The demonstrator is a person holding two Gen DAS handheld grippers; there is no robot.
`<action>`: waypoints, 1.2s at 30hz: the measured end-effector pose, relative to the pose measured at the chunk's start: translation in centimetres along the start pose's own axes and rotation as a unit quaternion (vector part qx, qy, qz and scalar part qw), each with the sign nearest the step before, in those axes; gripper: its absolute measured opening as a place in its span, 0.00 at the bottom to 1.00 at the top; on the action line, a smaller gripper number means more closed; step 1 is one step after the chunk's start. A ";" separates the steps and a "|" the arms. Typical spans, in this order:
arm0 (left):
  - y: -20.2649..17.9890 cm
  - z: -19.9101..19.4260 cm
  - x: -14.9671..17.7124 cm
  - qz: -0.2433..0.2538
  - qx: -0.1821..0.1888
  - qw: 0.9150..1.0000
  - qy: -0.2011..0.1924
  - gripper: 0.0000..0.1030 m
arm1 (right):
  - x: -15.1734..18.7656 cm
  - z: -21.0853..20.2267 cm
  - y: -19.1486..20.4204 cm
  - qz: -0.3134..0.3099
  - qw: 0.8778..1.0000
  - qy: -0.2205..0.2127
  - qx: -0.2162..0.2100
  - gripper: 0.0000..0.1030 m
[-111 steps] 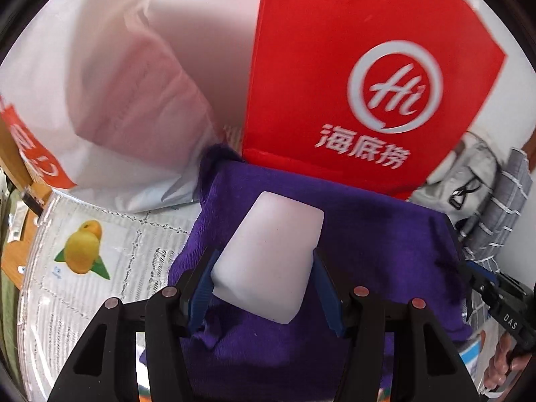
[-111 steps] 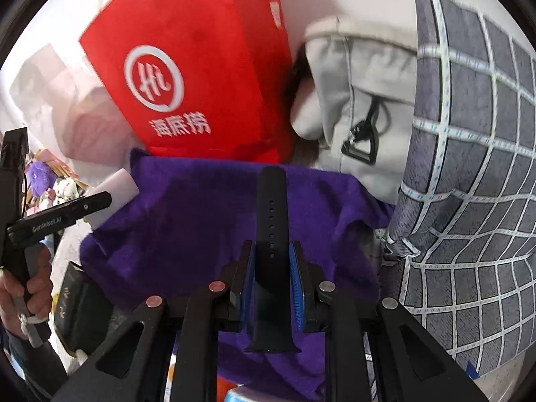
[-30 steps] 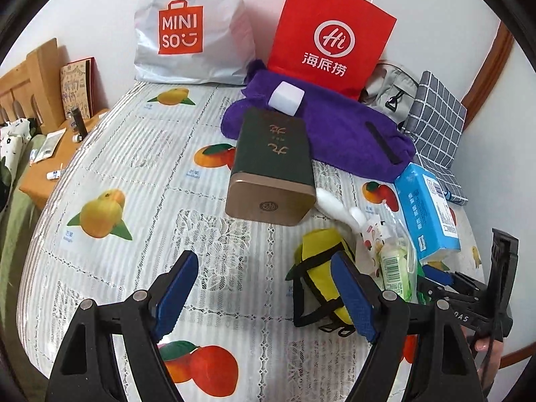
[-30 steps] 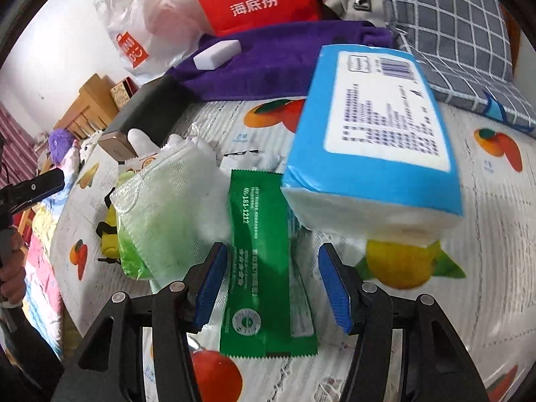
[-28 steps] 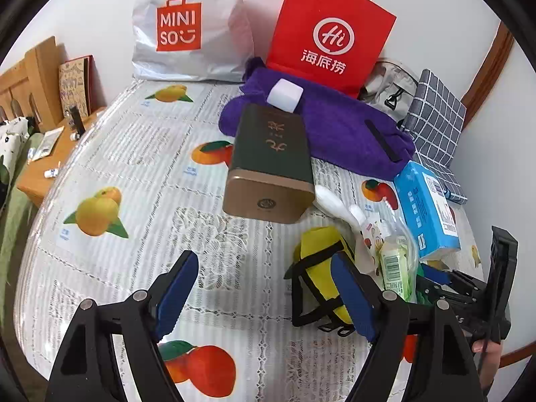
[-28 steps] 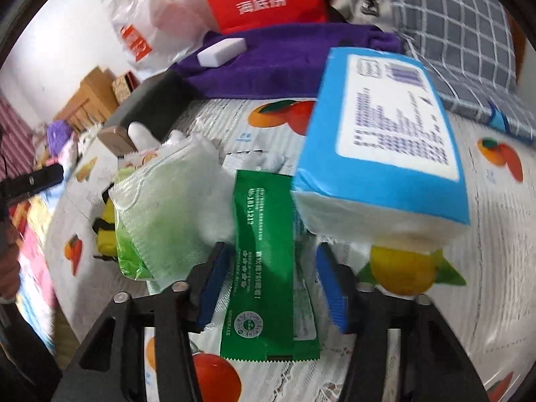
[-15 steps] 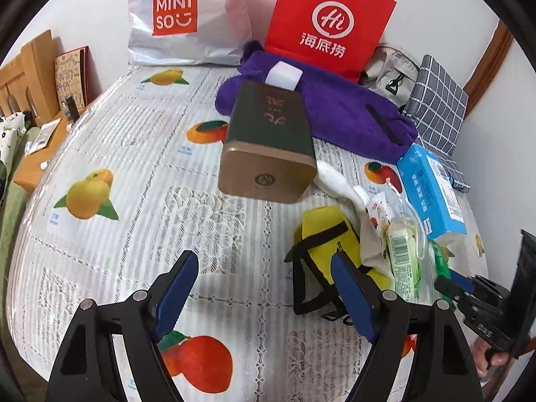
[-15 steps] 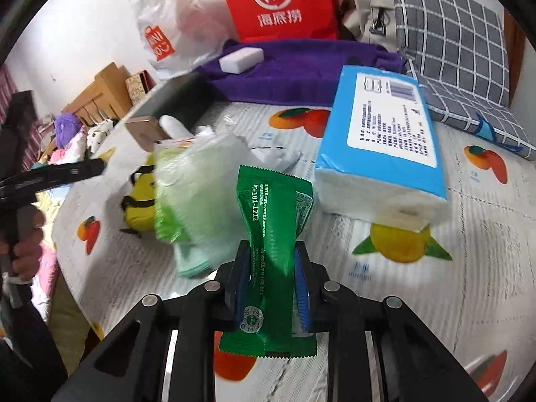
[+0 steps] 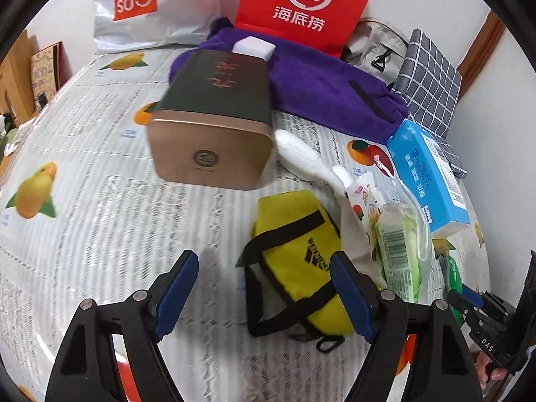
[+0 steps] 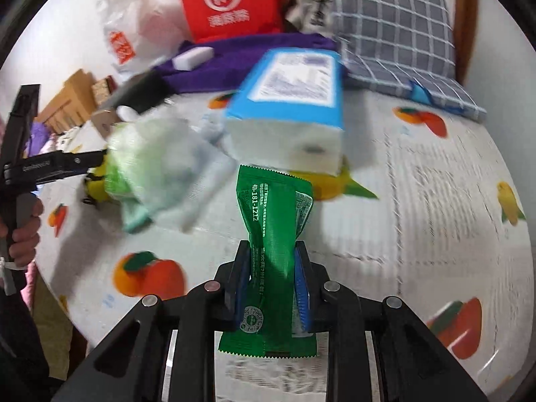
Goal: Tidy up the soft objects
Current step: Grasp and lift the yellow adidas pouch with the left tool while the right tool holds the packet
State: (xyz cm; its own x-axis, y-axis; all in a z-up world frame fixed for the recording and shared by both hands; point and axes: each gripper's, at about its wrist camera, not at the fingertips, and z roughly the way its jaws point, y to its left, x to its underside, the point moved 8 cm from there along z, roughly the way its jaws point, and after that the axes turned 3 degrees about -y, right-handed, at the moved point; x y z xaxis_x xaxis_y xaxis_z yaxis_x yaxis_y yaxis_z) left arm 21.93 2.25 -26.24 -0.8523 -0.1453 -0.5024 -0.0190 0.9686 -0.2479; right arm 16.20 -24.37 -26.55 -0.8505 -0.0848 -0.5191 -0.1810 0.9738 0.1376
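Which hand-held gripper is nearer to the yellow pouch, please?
Left. The left hand-held gripper hangs open just over the yellow pouch; the right hand-held gripper holds a green packet farther off.

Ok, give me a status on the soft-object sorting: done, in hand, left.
Done: a white sponge block and a black strap lie on the purple towel.
In hand: the right gripper is clamped on a green sachet, lifted off the bed; its jaws have just been closing. The left gripper is open over the yellow pouch.
Left: the pouch, tissue pack, bagged wipes and dark tin.
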 end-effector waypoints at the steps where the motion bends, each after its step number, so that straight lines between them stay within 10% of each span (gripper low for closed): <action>1: -0.2 0.3 0.0 0.002 0.000 1.000 0.000 0.74 | 0.1 0.2 -0.2 0.003 1.000 0.001 -0.003 0.24; 11: -1.0 1.0 -0.5 0.010 0.019 1.000 -0.011 0.24 | -0.3 0.7 -0.4 0.001 1.000 -0.007 -0.004 0.24; 17: 0.5 -0.8 -0.5 0.008 0.014 1.000 -0.020 0.19 | -0.6 0.8 -0.3 0.002 1.000 -0.006 0.001 0.24; 28: 7.3 -3.0 1.3 -0.056 -0.024 0.998 0.005 0.26 | -0.4 0.6 0.4 -0.002 1.000 -0.001 0.006 0.24; 36: 6.7 -4.2 1.6 -0.063 -0.056 0.996 0.006 0.67 | -0.5 0.1 0.4 -0.006 1.000 -0.006 0.011 0.24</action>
State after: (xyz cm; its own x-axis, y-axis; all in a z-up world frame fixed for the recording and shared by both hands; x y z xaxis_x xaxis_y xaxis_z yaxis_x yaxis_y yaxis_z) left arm 18.26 9.34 -25.18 -0.8451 -0.2661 -0.4637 -0.1846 0.9592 -0.2141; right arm 16.65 -23.92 -26.35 -0.8427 -0.0937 -0.5302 -0.1793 0.9773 0.1124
